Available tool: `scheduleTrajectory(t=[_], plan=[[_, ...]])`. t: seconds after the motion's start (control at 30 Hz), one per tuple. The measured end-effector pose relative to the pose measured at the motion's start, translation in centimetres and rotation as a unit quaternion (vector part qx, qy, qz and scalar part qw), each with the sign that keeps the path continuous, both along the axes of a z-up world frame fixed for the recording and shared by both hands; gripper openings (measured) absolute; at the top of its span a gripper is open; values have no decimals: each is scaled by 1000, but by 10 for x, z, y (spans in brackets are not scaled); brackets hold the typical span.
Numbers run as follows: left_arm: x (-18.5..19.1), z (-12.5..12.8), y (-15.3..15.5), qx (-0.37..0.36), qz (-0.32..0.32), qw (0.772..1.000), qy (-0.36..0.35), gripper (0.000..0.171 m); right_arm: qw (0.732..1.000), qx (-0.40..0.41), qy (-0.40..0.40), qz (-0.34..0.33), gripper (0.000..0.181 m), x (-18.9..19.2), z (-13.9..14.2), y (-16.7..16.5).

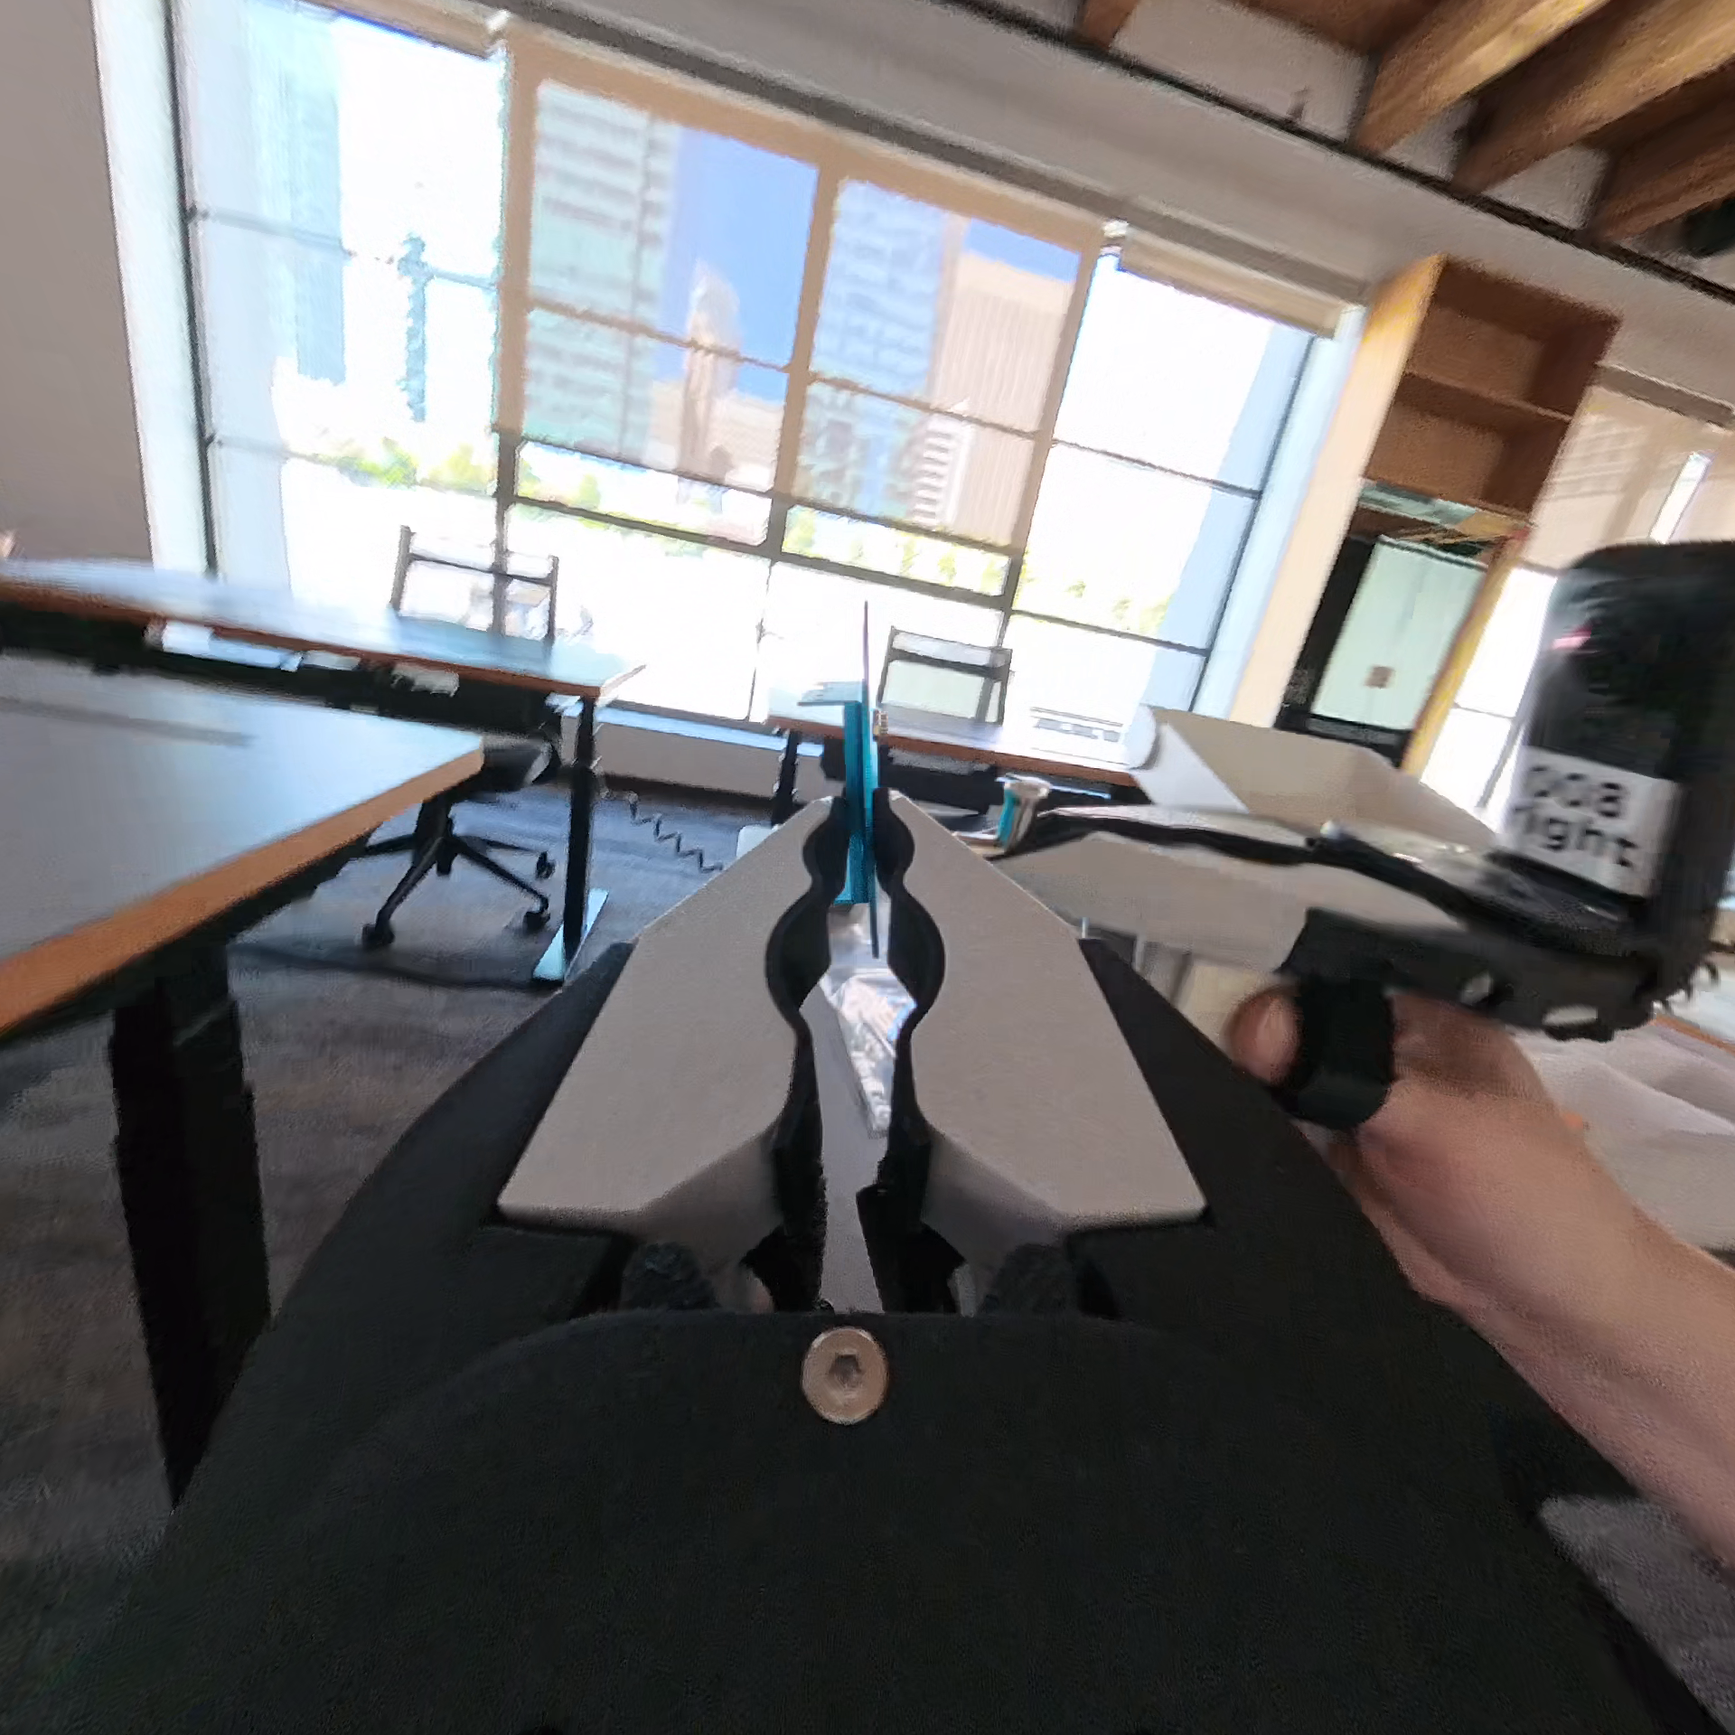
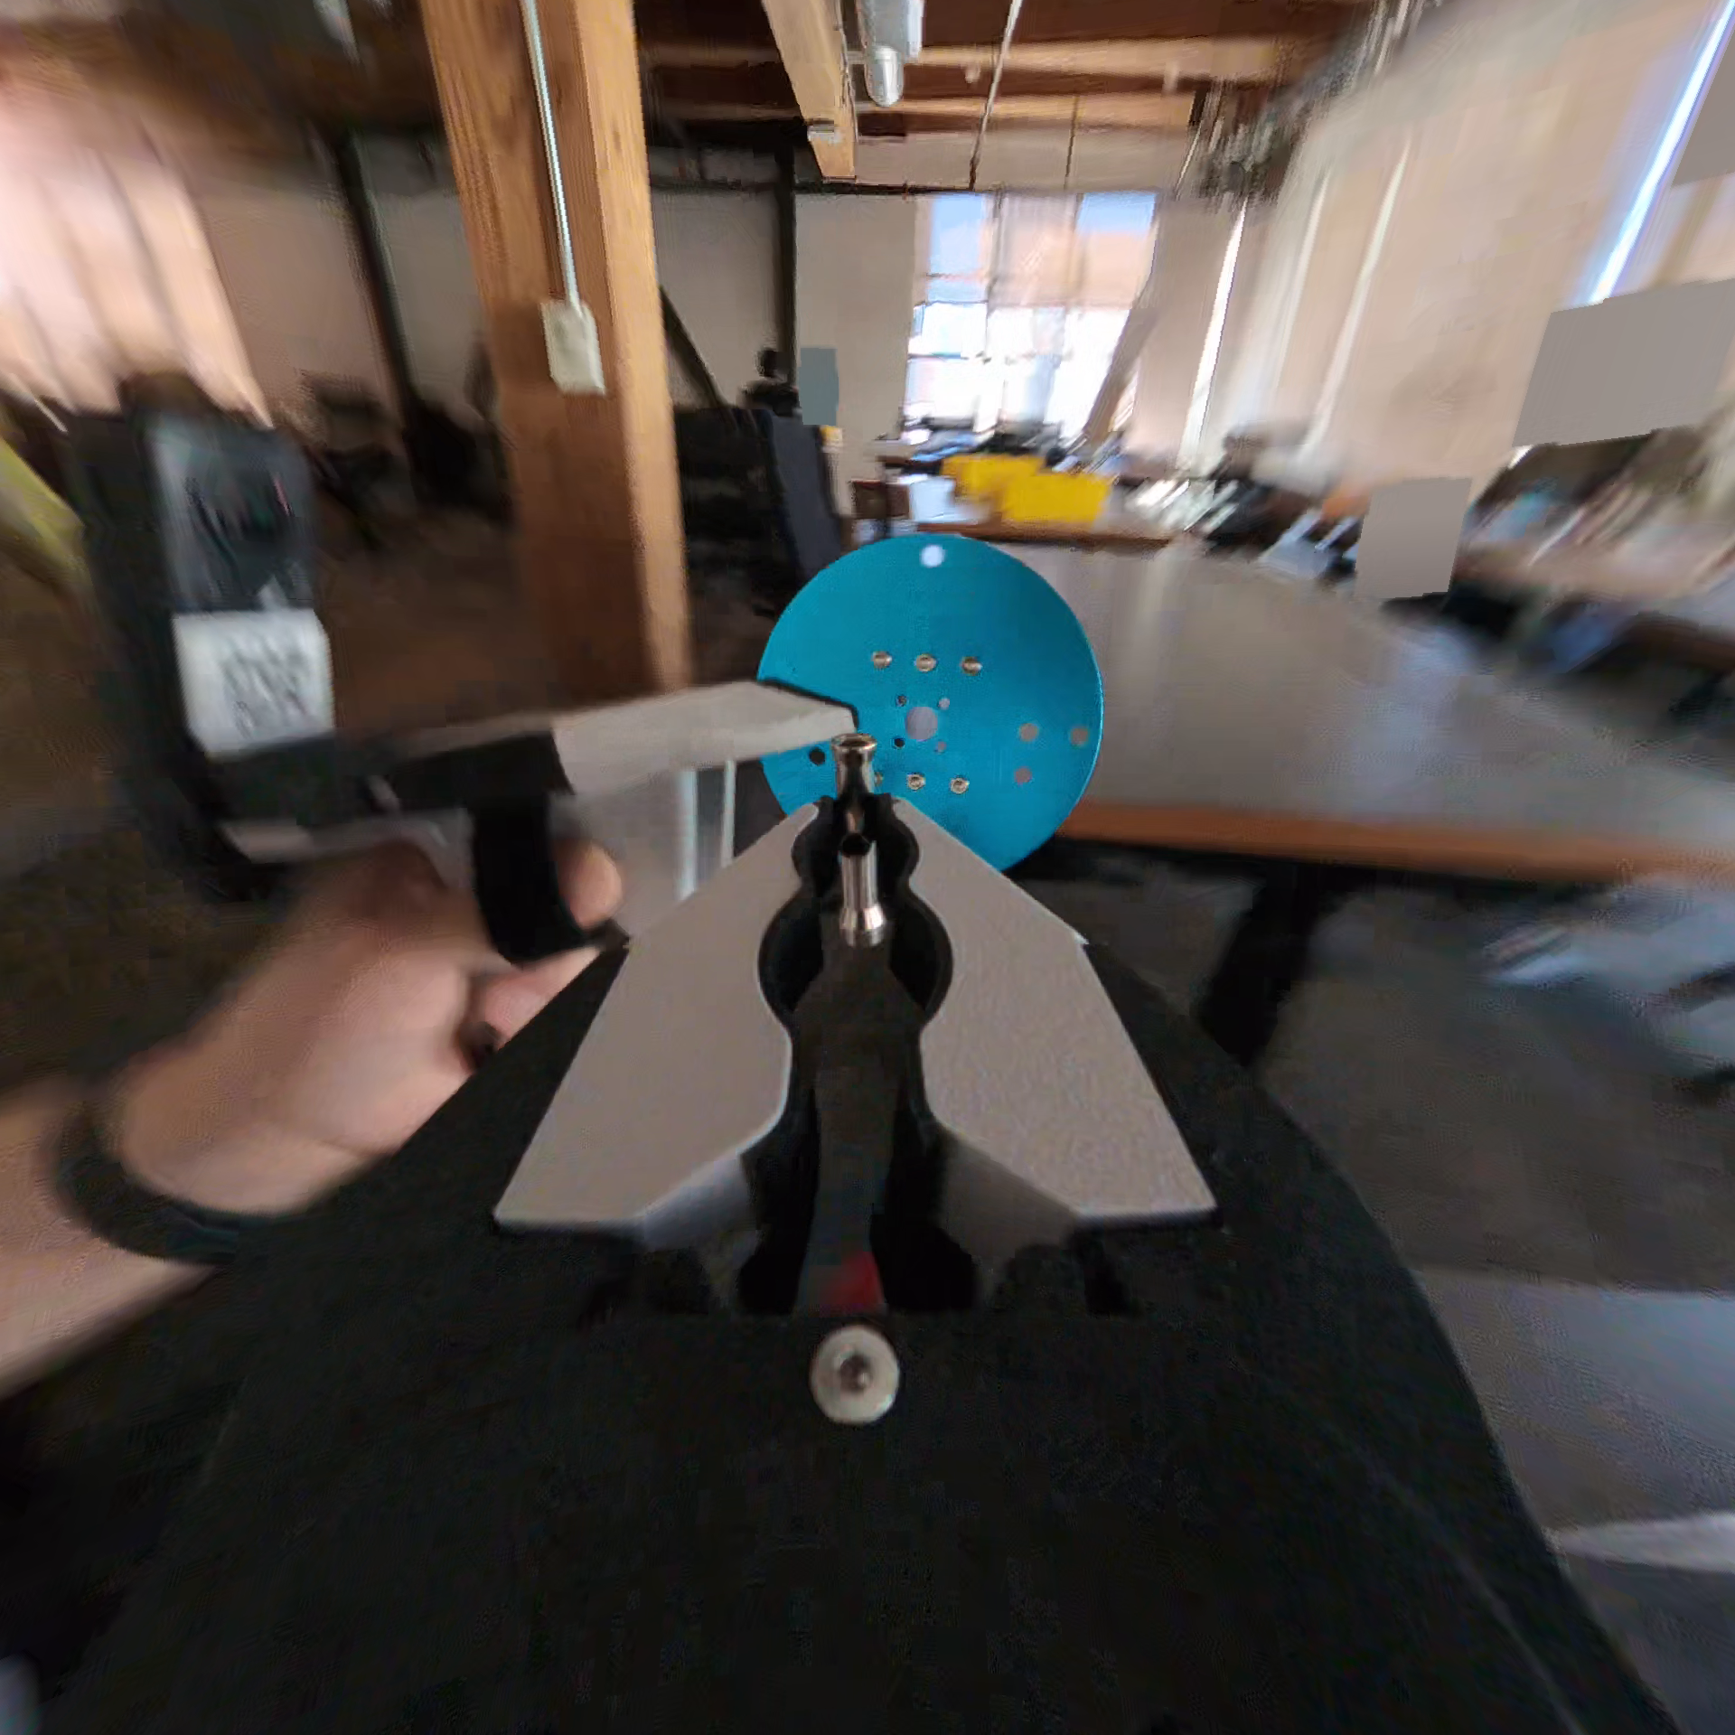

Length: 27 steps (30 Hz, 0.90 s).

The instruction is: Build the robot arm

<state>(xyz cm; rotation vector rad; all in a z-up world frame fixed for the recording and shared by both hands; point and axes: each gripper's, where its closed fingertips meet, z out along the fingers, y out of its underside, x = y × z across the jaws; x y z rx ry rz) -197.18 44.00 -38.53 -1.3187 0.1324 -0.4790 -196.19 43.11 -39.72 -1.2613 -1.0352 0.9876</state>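
Observation:
My left gripper (image 1: 856,815) is shut on a round blue disc (image 1: 856,751), which shows edge-on and upright above its tips. In the right wrist view the disc (image 2: 976,648) faces me, with several small holes and screws in it. The left gripper (image 2: 817,718) reaches in from the left and grips the disc's left edge. My right gripper (image 2: 854,821) is shut on a black-handled driver tool (image 2: 856,901). The tool's metal tip (image 2: 854,751) points at the disc's face just beyond my fingers; I cannot tell if it touches. The right gripper (image 1: 1023,826) also shows in the left wrist view, held by a hand (image 1: 1465,1155).
Dark desks with wooden edges stand at left (image 1: 235,845) and right (image 2: 1361,751). Office chairs (image 1: 469,845) and large windows lie beyond. A white box (image 1: 1314,779) sits behind the right gripper. A wooden post (image 2: 563,376) and yellow bins (image 2: 1042,488) stand farther off.

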Motion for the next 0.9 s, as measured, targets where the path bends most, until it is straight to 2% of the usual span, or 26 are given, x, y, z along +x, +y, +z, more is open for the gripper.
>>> scheduleTrajectory(t=[0.03,0.07,0.1,0.17,0.27,0.33,0.4,0.5,0.53,0.67,0.9], plan=[[5,9,-10,22,-11,999,29,3,991,116,-27,-52,6,4,5,-5],[11,18,-20,48,-17,996,68,3,972,208,-39,-104,6,10,13,-11],[17,28,-31,77,-17,991,110,3,951,285,-30,-118,7,12,23,-28],[28,47,-52,131,-13,974,185,3,907,389,-3,-163,6,18,42,-53],[50,77,-85,208,-31,942,263,2,825,503,39,-254,6,32,69,-72],[59,94,-101,248,-26,916,314,2,777,557,91,-279,6,44,87,-94],[71,109,-117,288,-35,890,352,3,748,578,126,-300,6,54,102,-108],[85,123,-133,312,-53,872,374,3,705,608,140,-335,6,64,120,-119],[88,127,-137,316,-56,870,373,3,696,611,151,-346,6,69,126,-124],[98,134,-149,321,-77,874,356,3,685,610,170,-361,6,83,136,-134],[108,135,-156,336,-87,875,338,3,684,610,158,-368,6,86,139,-138]])
